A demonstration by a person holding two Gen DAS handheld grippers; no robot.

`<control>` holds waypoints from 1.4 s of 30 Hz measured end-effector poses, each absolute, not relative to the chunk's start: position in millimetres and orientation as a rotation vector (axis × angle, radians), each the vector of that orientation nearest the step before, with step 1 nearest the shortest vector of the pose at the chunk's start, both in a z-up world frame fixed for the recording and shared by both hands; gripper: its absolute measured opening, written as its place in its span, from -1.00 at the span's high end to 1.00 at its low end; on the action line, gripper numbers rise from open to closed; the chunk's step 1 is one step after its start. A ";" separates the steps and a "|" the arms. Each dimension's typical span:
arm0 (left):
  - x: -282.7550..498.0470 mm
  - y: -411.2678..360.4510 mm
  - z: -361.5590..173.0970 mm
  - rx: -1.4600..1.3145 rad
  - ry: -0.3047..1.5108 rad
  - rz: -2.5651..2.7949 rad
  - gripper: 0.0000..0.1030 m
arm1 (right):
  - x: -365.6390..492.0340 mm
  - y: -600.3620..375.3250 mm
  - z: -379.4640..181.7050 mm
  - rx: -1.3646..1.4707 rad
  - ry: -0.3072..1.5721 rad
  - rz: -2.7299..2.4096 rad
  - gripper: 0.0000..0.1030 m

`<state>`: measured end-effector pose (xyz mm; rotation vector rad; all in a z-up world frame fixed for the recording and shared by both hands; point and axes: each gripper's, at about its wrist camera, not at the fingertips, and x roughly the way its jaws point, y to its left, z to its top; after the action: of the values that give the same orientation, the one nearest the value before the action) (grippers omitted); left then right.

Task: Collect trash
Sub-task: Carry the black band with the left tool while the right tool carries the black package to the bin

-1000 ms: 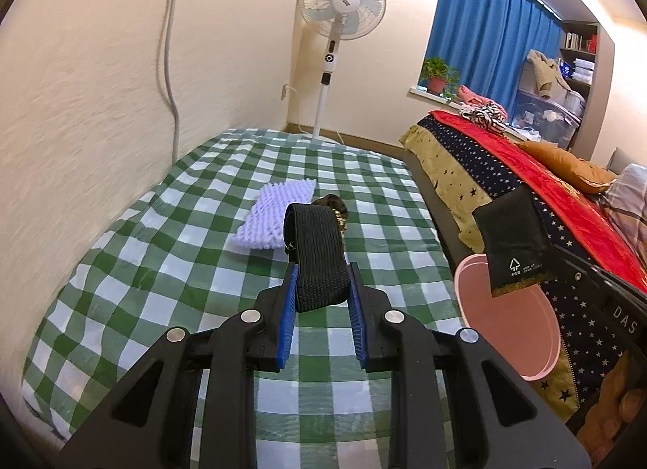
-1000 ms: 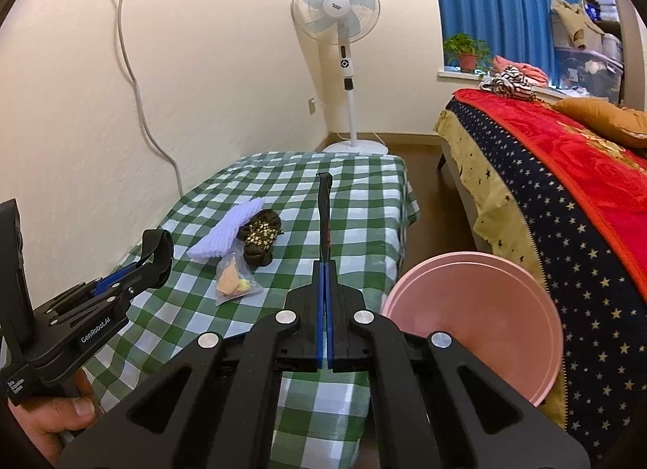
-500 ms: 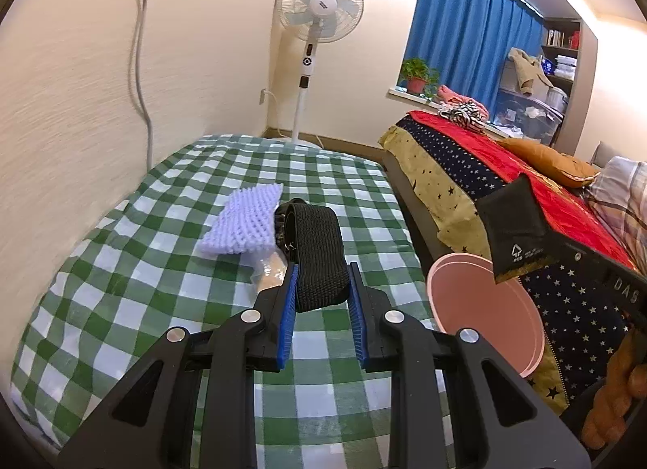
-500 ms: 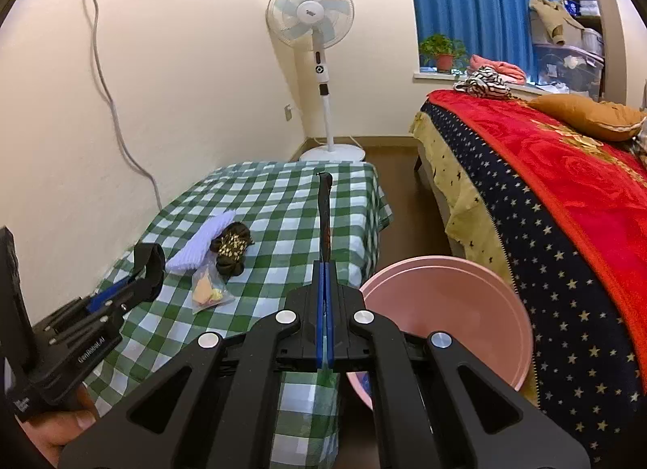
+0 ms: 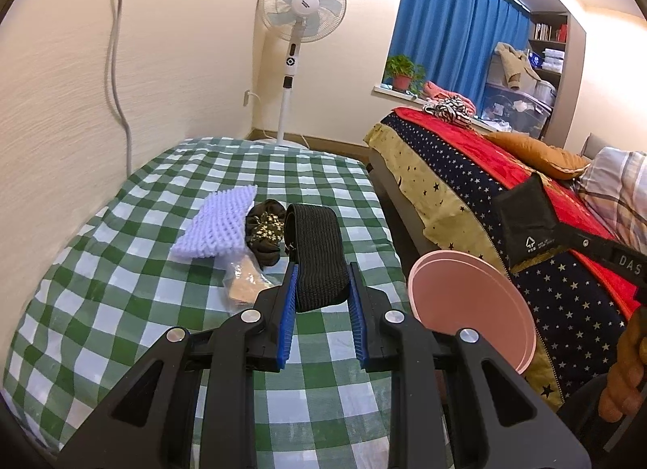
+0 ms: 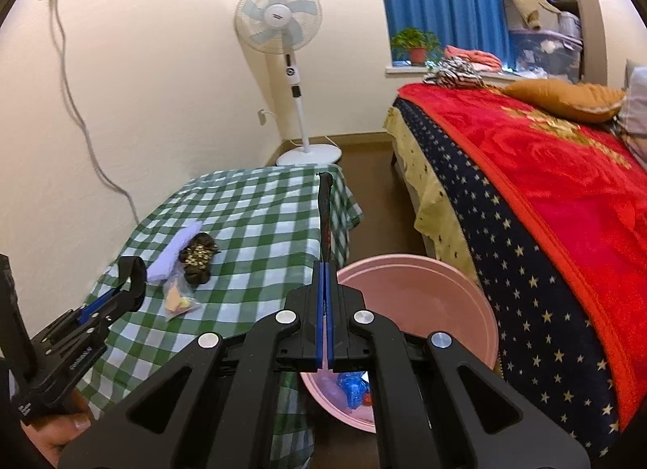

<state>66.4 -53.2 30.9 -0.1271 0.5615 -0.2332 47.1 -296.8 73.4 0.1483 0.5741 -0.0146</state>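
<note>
My left gripper is shut on a black elastic band, held above the green checked table; it also shows low on the left as the left gripper. My right gripper is shut on a flat black packet, seen edge-on, above the near rim of a pink basin. The left wrist view shows that packet face-on, up and right of the basin. Blue and purple trash lies in the basin. A lavender foam net, a dark floral scrunchie and a clear bag lie on the table.
The basin stands on the floor between the table and a bed with a red and starred blanket. A pedestal fan stands beyond the table's far end. A cable hangs down the wall on the left.
Both grippers have drawn back from the table toward the basin side. The basin's inside with its trash now shows under the right gripper. The clear bag has come into the left wrist view.
</note>
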 end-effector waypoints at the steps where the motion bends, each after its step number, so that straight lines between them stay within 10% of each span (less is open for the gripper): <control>1: 67.3 -55.0 29.6 -0.126 0.564 -0.235 0.55 | 48.1 -298.0 69.6 0.149 0.580 -0.022 0.98; 42: 109.0 -143.7 -4.9 -0.097 0.615 -0.416 0.55 | 72.9 -343.8 39.7 0.164 0.614 -0.178 0.98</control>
<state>109.0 -143.7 -4.9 -0.0966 0.6149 -0.4165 72.9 -343.8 39.7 0.1640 0.6137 -0.1779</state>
